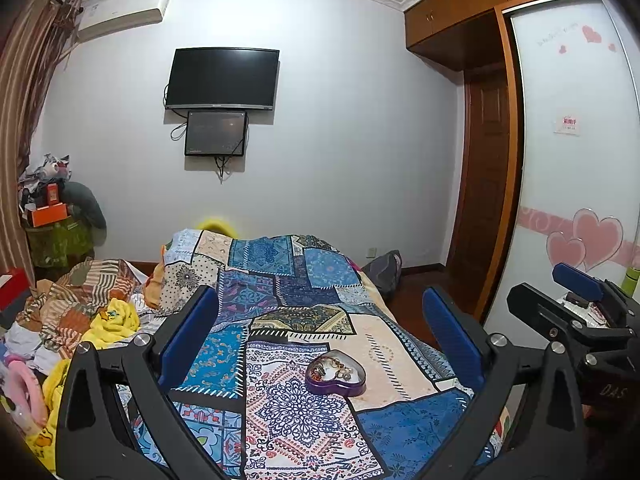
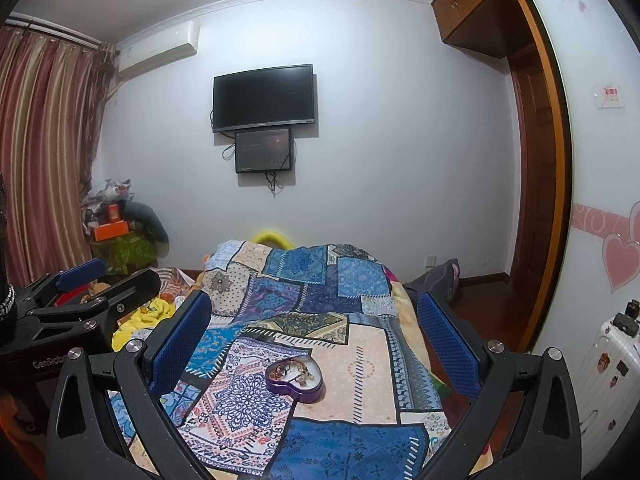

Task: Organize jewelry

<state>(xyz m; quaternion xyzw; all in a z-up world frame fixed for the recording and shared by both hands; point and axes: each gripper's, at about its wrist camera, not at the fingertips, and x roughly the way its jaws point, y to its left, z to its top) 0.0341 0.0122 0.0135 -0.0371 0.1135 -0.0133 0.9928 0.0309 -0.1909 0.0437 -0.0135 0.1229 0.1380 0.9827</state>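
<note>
Bedroom setting: white back wall (image 1: 340,120) with two dark screens, a large television (image 1: 222,78) above a smaller screen (image 1: 216,133). Left of both tongs, striped curtains (image 2: 44,152) hang beside an air conditioner (image 2: 158,50); below them sits a cluttered corner with an orange box (image 1: 49,214). Crumpled clothes, including a yellow garment (image 1: 114,320), lie left of the left tongs.

Left tongs (image 1: 322,336): blue-padded fingers spread wide, empty, raised over a bed covered by a patchwork quilt (image 1: 280,280). A purple heart-shaped tin (image 1: 335,374) rests on the quilt, ahead of and between the fingers, nearer the right finger, touching neither. Tangled jewelry (image 1: 332,370) fills the tin; individual pieces cannot be told apart.

Right tongs (image 2: 316,340): fingers likewise wide apart and empty. The tin lies between them, slightly left of centre, well clear of both pads.

Right of the tongs stand a wooden wardrobe frame (image 1: 508,140), a sliding door with pink hearts (image 1: 592,240), and a white suitcase (image 2: 608,360).
</note>
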